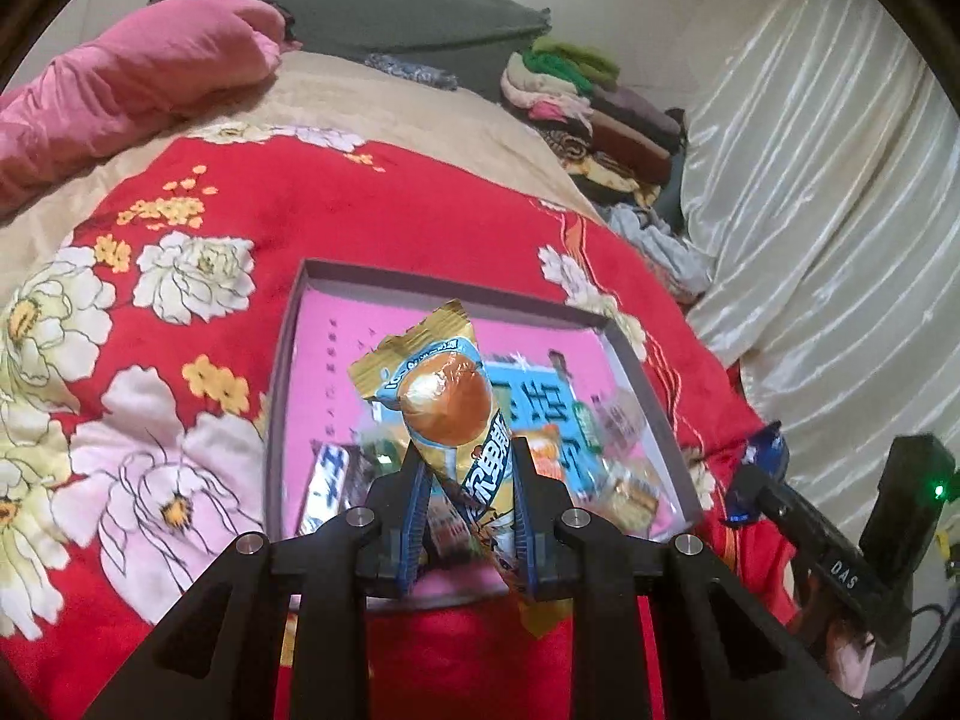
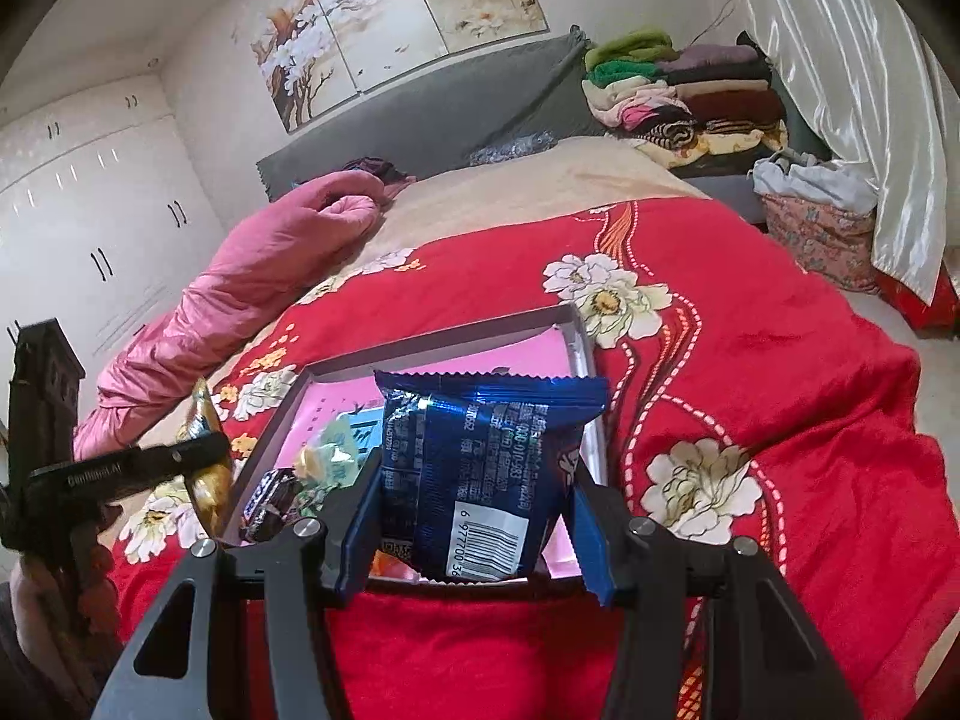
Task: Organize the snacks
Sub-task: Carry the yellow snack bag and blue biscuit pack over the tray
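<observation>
1. left wrist view: the left gripper [image 1: 465, 480] has its jaws drawn in narrow and pinched on a gold and blue snack packet [image 1: 447, 396]. the packet stands in the middle of the frame, its long axis running up from lower right to upper left, crimped gold end uppermost.
2. behind and below that packet lies the shallow box [image 1: 282, 372] with a pink floor, resting on the red flowered blanket [image 1: 360, 204]. a few snacks lie in its lower part: a silver bar [image 1: 327, 492] at lower left, a gold wrapper [image 1: 630, 495] at lower right.
3. right wrist view: the right gripper [image 2: 474, 510] has its jaws partly drawn in, pressing the sides of a dark blue packet [image 2: 480, 468]. the packet stands upright at frame centre, barcode end down between the jaws, serrated top edge up; it is nearly as wide as tall, so its long axis is hard to tell.
4. the box sits just behind both packets in both views, so each packet looks poised near its near edge.
5. judged from this, both hands seem about equally near the box; a forward and downward lowering would likely land either packet on the pink floor.
6. the box's upper half looks bare, offering room.
</observation>
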Demonstrator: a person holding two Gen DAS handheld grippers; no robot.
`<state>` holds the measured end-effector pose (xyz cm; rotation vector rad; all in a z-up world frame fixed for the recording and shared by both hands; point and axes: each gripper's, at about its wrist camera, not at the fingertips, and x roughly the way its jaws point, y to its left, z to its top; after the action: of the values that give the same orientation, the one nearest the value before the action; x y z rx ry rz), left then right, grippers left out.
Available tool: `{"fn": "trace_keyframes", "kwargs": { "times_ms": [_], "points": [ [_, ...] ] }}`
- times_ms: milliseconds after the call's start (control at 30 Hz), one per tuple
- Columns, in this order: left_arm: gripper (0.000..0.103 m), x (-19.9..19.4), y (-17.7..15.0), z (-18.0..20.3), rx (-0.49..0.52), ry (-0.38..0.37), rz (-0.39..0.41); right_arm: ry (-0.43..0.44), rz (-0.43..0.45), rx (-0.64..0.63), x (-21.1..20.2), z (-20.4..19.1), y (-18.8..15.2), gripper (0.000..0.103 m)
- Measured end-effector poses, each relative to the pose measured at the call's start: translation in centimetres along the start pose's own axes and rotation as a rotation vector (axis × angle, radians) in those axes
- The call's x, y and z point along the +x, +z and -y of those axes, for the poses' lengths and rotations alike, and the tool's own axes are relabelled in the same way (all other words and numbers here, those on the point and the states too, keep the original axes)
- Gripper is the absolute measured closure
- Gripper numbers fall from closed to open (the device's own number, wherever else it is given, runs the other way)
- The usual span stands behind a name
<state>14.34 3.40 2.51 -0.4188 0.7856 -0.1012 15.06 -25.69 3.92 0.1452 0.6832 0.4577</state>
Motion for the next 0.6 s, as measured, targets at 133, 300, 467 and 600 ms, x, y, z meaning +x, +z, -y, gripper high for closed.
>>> {"fn": "trace_keyframes", "kwargs": {
  "times_ms": [133,300,467,600],
  "points": [
    [0.078,0.2,1.0,-0.8,-0.015,0.004,0.018,-0.016,-0.008,-0.005,0.5,0.2,0.1,0.048],
    [0.078,0.7,1.3,-1.7,-0.028,0.009,0.032,-0.036,-0.012,-0.009,0.9,0.4,0.0,0.048],
    [0.078,1.8,0.9,-2.1,-0.019,0.025,0.02,-0.046,-0.019,-0.007,1.5,0.7,0.1,0.048],
    [0.078,2.6,0.4,-1.8,-0.012,0.025,0.009,-0.052,-0.027,-0.009,2.0,0.6,0.0,0.048]
  ]
}}
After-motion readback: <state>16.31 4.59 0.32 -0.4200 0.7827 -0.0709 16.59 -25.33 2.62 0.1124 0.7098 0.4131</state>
